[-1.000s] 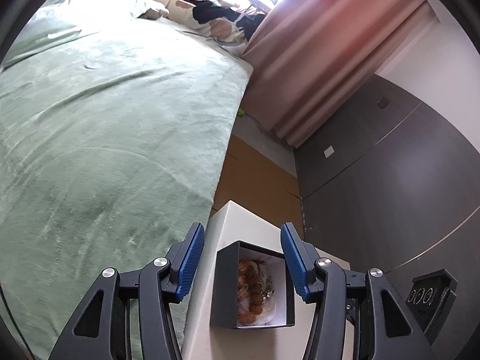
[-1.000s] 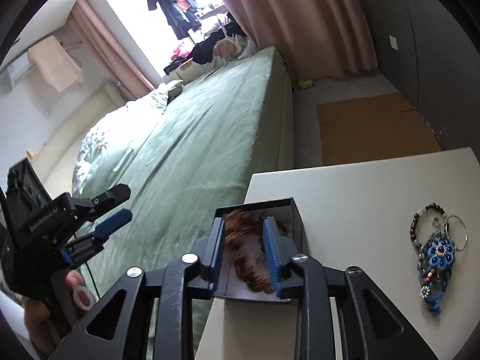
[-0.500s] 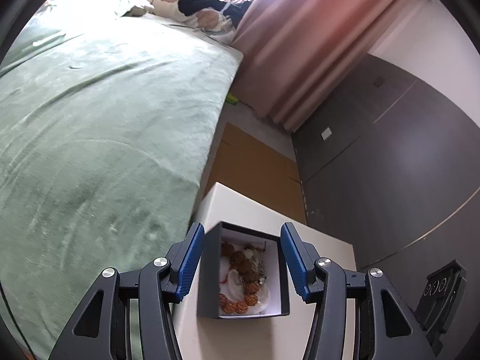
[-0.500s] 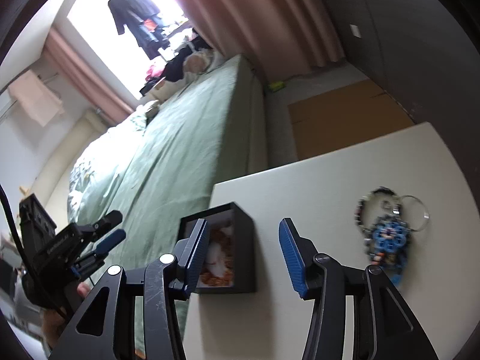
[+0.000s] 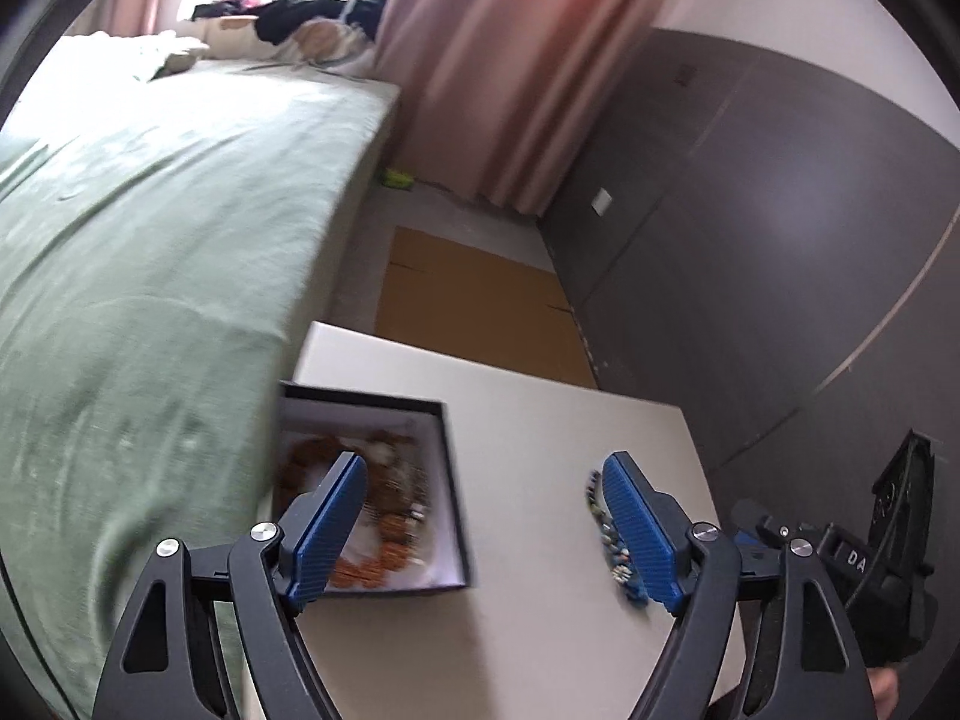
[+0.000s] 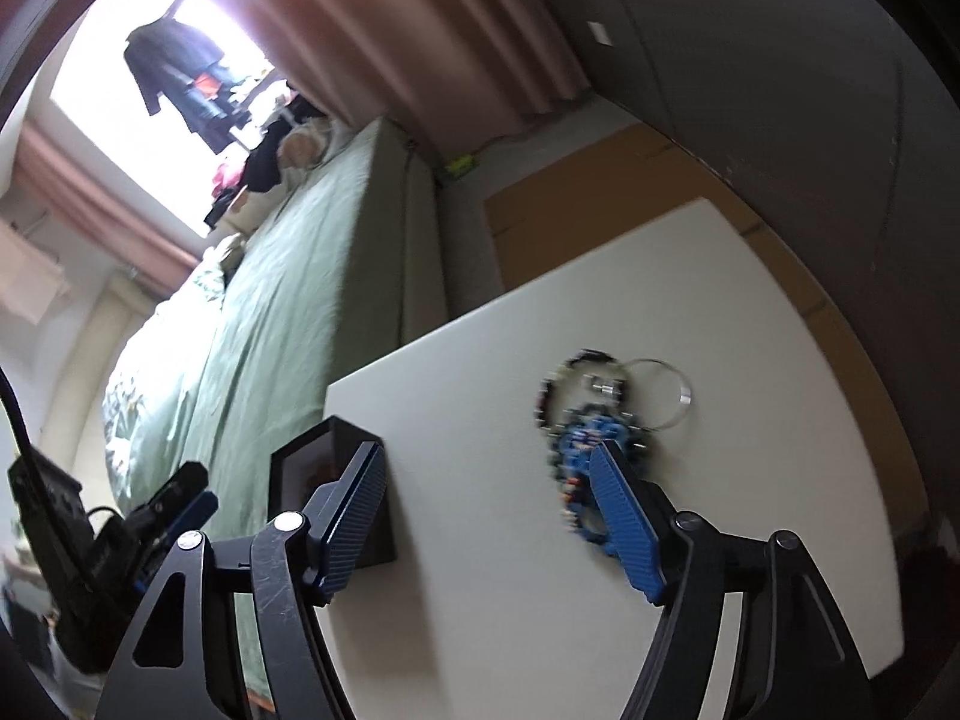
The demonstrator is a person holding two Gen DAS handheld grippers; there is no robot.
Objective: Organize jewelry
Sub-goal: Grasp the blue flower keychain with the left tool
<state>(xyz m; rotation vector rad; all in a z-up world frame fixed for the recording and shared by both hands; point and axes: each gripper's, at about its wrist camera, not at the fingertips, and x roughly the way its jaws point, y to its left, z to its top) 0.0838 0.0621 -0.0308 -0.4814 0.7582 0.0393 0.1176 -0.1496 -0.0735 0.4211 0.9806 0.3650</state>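
Note:
A black box (image 5: 360, 401) with a white lining sits at the left edge of the white table (image 5: 528, 420), with brown bead jewelry (image 5: 312, 456) lying in it. My left gripper (image 5: 483, 468) hovers just right of the box, its jaws opening over bare tabletop. Its right finger stands beside a blue beaded piece (image 5: 606, 531). In the right wrist view, my right gripper (image 6: 487, 456) is also opening with nothing in it, between the box (image 6: 342, 435) and the blue flower piece (image 6: 582, 438). A dark bead bracelet (image 6: 549, 387) and a silver ring (image 6: 684, 399) lie just beyond.
A bed with a green cover (image 5: 150, 228) runs along the table's left side. Flat cardboard (image 5: 474, 300) lies on the floor past the far table edge. A dark wardrobe (image 5: 780, 240) stands to the right and pink curtains (image 5: 510, 60) hang behind.
Both grippers have swung right, away from the box, and their jaws have widened. The right gripper's fingers were down around the beads in the box; they now stand over bare table.

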